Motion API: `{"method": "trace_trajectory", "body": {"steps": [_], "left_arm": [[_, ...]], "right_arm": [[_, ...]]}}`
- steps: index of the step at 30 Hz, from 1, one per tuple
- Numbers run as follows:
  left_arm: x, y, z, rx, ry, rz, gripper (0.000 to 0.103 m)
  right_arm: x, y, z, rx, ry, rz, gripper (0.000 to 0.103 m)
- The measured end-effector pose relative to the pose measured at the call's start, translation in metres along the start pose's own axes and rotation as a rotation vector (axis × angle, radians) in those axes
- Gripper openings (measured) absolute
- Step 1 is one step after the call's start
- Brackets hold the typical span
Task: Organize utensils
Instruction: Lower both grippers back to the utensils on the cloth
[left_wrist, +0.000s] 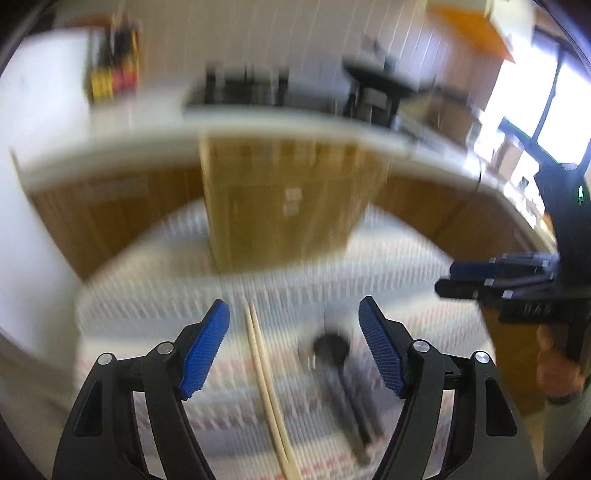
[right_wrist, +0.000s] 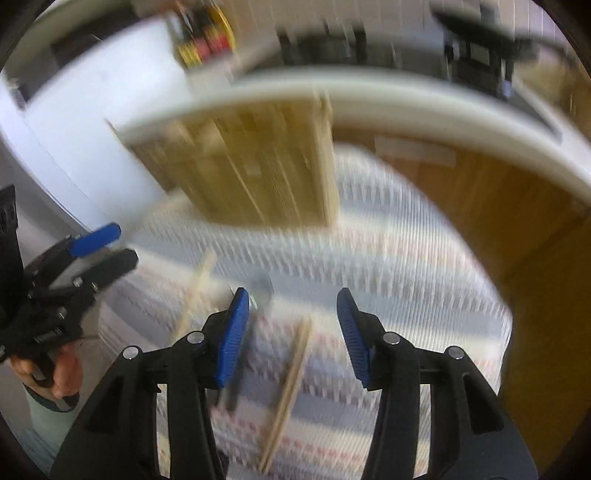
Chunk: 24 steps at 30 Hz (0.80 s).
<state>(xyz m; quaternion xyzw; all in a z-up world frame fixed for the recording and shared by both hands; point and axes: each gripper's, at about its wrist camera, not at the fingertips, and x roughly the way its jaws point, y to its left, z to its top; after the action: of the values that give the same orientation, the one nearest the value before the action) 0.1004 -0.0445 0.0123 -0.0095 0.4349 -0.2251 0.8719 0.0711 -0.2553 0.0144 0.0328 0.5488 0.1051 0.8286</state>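
Observation:
Both views are motion-blurred. My left gripper (left_wrist: 294, 325) is open and empty above a striped cloth (left_wrist: 406, 273). A pair of pale wooden chopsticks (left_wrist: 266, 387) and a black spoon (left_wrist: 334, 354) lie on the cloth between its fingers. A wooden utensil organizer (left_wrist: 284, 199) stands beyond them. My right gripper (right_wrist: 291, 325) is open and empty over the cloth (right_wrist: 406, 266), with a wooden chopstick (right_wrist: 288, 391) between its fingers and another (right_wrist: 199, 291) to the left. A dark, partly metallic utensil (right_wrist: 260, 295) shows beside its left finger. The organizer (right_wrist: 255, 166) lies ahead.
The cloth lies on a wooden table (left_wrist: 110, 218) with a white raised rim (left_wrist: 258, 122). The right gripper shows at the right edge of the left wrist view (left_wrist: 498, 280). The left gripper shows at the left edge of the right wrist view (right_wrist: 74, 258).

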Motion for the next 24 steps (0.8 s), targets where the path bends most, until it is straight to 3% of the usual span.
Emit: {"method": "trace_trajectory", "body": {"steps": [3, 7, 12, 24], "left_arm": [[0.036, 0.004, -0.018, -0.009, 0.139, -0.021, 0.056], [0.062, 0.003, -0.033, -0.004, 0.239, -0.039, 0.05], [0.075, -0.004, -0.037, 0.037, 0.26, 0.0, 0.045], [0.098, -0.025, -0.031, 0.108, 0.3, 0.07, 0.045]], "right_arm": [[0.035, -0.007, -0.011, 0.02, 0.129, -0.028, 0.042], [0.059, -0.005, -0.02, 0.031, 0.2, -0.009, 0.029], [0.067, 0.001, -0.024, 0.022, 0.21, -0.014, 0.027], [0.07, -0.019, -0.015, 0.038, 0.226, 0.001, 0.027]]}}
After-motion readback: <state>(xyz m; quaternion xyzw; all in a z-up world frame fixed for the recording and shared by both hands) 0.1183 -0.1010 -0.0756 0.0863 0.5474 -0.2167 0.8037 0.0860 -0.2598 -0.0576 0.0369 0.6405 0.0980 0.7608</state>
